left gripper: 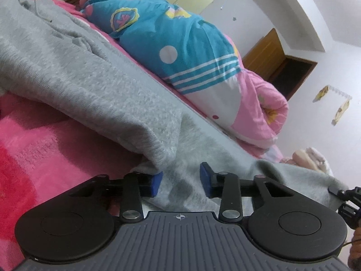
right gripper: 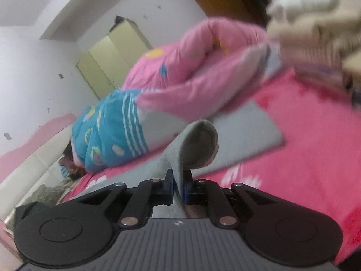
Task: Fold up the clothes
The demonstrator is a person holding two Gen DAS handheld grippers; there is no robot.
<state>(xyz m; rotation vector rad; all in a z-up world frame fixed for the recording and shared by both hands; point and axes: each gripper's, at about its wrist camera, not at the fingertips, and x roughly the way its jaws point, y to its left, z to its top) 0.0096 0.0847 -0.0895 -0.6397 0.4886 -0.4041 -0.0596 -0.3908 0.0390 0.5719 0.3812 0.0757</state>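
The grey garment [left gripper: 94, 74] lies spread on the pink bed [left gripper: 33, 149], its hem running diagonally beside the rolled quilt [left gripper: 180, 45]. The left tongs [left gripper: 181, 178] stand apart with grey cloth between the pads, neither visibly pressing. Bare bed lies to their left. The right tongs [right gripper: 179, 186] are clamped on a raised fold of the garment [right gripper: 189, 140]; only this view shows open bed to the right and the wardrobe [right gripper: 110, 61] front.
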